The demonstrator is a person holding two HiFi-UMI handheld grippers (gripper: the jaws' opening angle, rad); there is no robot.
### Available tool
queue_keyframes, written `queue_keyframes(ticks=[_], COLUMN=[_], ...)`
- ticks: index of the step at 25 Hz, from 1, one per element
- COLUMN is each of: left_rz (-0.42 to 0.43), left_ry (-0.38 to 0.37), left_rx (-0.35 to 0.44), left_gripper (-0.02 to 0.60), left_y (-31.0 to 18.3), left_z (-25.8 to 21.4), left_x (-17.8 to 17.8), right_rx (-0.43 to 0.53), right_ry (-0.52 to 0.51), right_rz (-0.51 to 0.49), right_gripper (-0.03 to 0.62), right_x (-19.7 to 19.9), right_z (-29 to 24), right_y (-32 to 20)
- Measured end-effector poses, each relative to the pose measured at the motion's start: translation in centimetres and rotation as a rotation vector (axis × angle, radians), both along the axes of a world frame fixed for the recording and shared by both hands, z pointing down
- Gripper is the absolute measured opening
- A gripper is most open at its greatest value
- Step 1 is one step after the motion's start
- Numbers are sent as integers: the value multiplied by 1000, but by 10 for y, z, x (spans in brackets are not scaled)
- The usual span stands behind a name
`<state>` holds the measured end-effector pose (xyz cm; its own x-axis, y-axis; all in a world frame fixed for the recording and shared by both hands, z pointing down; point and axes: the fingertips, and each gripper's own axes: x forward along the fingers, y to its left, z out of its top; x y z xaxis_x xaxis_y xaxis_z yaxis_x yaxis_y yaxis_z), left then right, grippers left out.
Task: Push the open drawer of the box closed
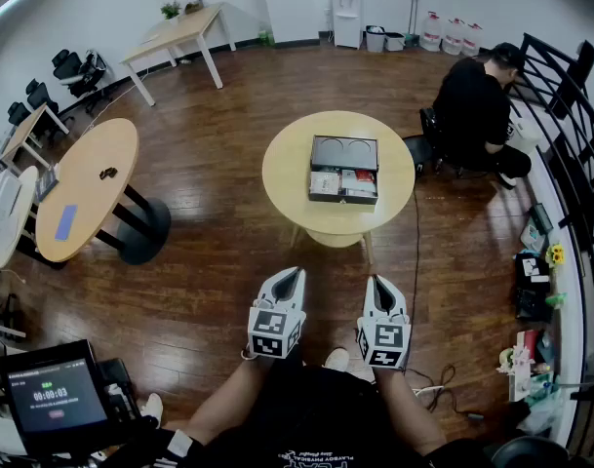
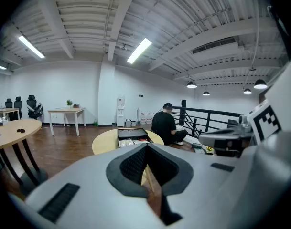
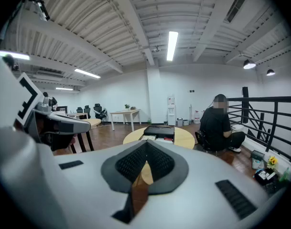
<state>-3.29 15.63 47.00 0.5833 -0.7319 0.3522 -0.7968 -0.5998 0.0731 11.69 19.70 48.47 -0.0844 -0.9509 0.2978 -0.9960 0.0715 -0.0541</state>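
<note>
Floor [image 1: 228,144]: dark wood boards across the whole room.
Oval table [image 1: 87,188]: light wood, at the left, with a blue sheet and a small dark item on top.
Round table [image 1: 287,178]: light wood, mid-room and straight ahead of both grippers; it carries the box.
Seated person [image 1: 472,105]: in black, beside the round table at its right, near the black railing [image 1: 570,96].
Box [image 1: 343,152]: dark, lying near the centre of the round table.
Drawer [image 1: 343,185]: pulled out of the box on the side facing the camera, with white and red items inside. Nothing touches it.
Left gripper [image 1: 288,279]: held low over the floor, pointing at the round table and well apart from it. Its fingers meet at the tips and hold nothing.
Right gripper [image 1: 378,283]: just beside the left one and aimed the same way. Its fingers are also closed together at the tips, with nothing between them.
Screen [image 1: 53,395]: at the lower left, showing a timer readout.
</note>
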Motion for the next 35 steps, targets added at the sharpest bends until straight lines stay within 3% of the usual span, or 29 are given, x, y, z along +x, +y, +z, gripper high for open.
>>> queue_keyframes(ticks=[9,14,27,35], left_rz=[-22,-5,28,78], left_ry=[59,90,124,141], left_rx=[30,41,31,-30], left_gripper=[-3,-3,-3,-3], left_y=[-29,-96,-206,-248], left_z=[-21,-14,-20,-7], left_x=[4,-4,-11,-20], right_rx=[14,-4,-44,-36], right_ry=[8,20,43,110], right_rz=[-18,-19,-13,7], right_gripper=[5,5,5,5], right_x=[-3,-15,-32,-51], right_z=[-11,1,1,-5], right_y=[-18,-80,-183,-223])
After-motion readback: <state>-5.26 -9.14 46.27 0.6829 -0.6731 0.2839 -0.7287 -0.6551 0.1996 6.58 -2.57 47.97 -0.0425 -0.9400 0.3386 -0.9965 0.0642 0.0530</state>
